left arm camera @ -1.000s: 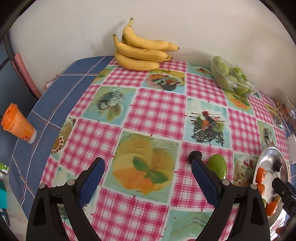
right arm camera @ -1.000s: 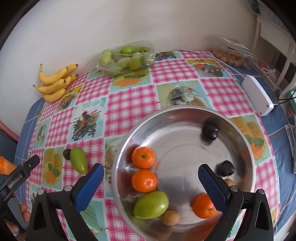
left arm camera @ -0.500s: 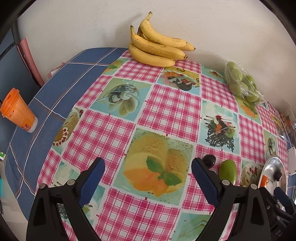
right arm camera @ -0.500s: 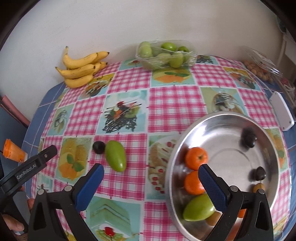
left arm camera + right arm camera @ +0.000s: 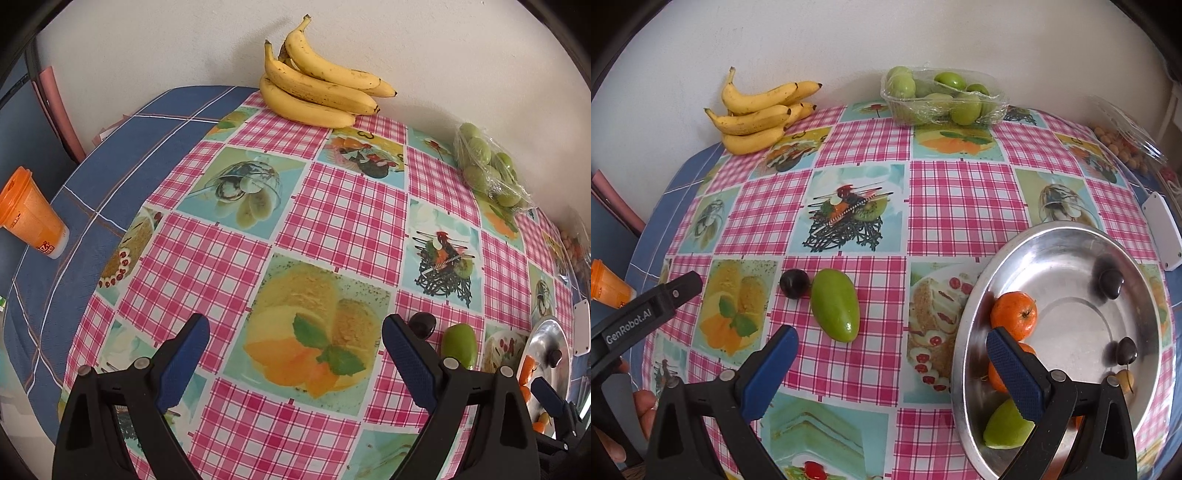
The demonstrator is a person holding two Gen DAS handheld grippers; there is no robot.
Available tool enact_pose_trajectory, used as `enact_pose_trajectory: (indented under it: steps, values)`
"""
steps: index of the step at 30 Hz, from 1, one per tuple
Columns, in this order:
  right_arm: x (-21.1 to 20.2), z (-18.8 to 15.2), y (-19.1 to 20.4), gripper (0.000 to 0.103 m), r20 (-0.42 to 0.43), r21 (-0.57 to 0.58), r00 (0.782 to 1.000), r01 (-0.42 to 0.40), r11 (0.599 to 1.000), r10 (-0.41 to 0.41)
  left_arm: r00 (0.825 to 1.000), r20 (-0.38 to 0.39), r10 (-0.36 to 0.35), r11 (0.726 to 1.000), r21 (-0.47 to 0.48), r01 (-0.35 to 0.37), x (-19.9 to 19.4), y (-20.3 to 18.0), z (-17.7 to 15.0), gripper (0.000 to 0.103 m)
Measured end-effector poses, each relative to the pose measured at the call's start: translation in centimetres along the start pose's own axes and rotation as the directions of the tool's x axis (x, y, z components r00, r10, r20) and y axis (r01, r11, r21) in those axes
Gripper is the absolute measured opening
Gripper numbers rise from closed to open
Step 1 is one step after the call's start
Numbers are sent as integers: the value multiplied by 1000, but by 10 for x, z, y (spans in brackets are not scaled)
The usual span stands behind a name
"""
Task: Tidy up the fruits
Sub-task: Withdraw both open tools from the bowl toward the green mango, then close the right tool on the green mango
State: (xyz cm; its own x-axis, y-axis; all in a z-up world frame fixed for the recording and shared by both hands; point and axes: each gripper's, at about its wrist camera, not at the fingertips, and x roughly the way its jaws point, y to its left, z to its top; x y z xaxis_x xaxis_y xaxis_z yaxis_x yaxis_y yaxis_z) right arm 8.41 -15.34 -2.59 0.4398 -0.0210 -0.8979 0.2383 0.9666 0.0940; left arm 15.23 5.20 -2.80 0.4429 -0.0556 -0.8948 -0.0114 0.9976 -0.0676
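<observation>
Smooth oblong green mango (image 5: 834, 304) touches round dark plum (image 5: 794, 283).

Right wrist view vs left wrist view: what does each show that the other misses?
Right wrist only: inside of the steel bowl, its green mango, and the open right gripper from behind. Left wrist only: the whole orange cup and the open left gripper from behind. Both: bananas, bagged green fruit, loose green mango beside the dark plum.
</observation>
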Motion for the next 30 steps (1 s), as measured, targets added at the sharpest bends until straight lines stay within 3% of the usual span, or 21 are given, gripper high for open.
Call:
enact_pose_trajectory:
  steps: [8,17,24,30]
  values:
    - [7,2,10,103,0,-26,1000,-22,999,22,1000,-2,-9,1000,17,9,5,-8,4,95]
    - [6,13,2,102,56,30,996,-77,997,75,997,2,-73,997,-3,73,9,-12,14,95]
    - [17,17,6,80,46,38,994,-100,994,98,994,-35,-108,994,22,109,22,-23,16,95]
    - [31,14,17,75,15,-2,994,-108,994,108,992,-70,-108,993,38,111,35,-30,14,95]
